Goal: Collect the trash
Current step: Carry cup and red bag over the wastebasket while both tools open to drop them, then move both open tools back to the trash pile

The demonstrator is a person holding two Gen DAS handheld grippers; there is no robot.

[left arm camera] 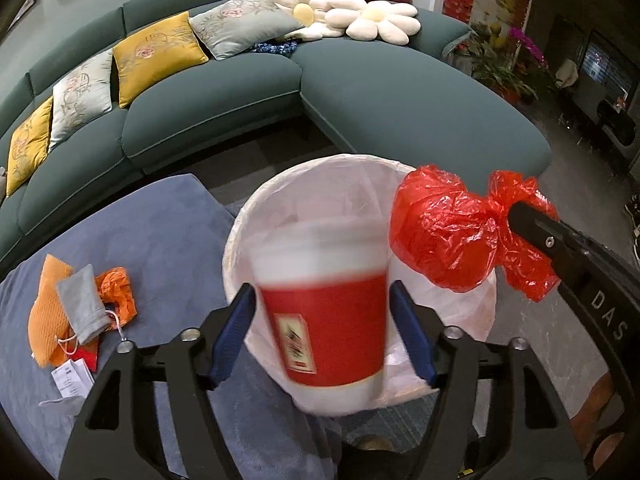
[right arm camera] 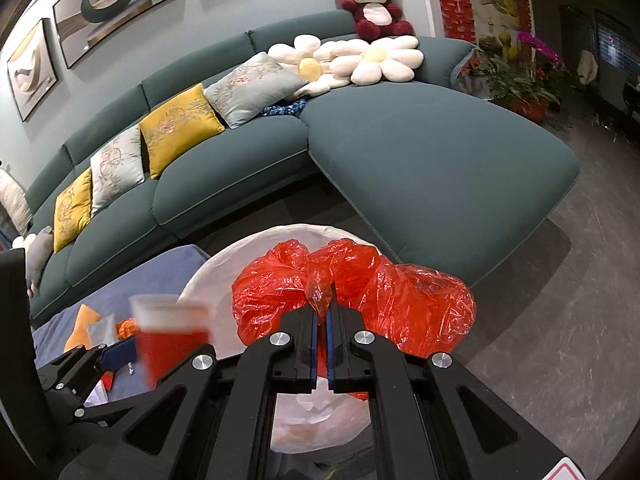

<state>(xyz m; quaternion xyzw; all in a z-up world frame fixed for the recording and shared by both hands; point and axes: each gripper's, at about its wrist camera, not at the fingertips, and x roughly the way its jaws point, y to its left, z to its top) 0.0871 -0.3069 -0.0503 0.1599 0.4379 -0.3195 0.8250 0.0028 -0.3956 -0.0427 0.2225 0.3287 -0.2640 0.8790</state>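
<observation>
A red-and-white paper cup (left arm camera: 324,320) hangs blurred between the blue pads of my left gripper (left arm camera: 321,290), over the white-lined trash bin (left arm camera: 240,232). A thin gap shows beside the cup on its right side, so the jaws stand open around it rather than pressing it. My right gripper (right arm camera: 322,308) is shut on the knotted neck of a crumpled red plastic bag (right arm camera: 400,304), held above the bin's (right arm camera: 208,280) right rim. From the left wrist view the bag (left arm camera: 448,228) and the right gripper (left arm camera: 520,216) sit at the right. The cup (right arm camera: 172,332) shows at the lower left of the right wrist view.
Left of the bin, on a blue-grey soft surface (left arm camera: 160,240), lie an orange net bag (left arm camera: 48,300), a grey pouch (left arm camera: 82,304) and paper tags (left arm camera: 72,380). A green sofa (left arm camera: 380,100) with cushions curves behind the bin. Potted plants (right arm camera: 516,76) stand at the far right.
</observation>
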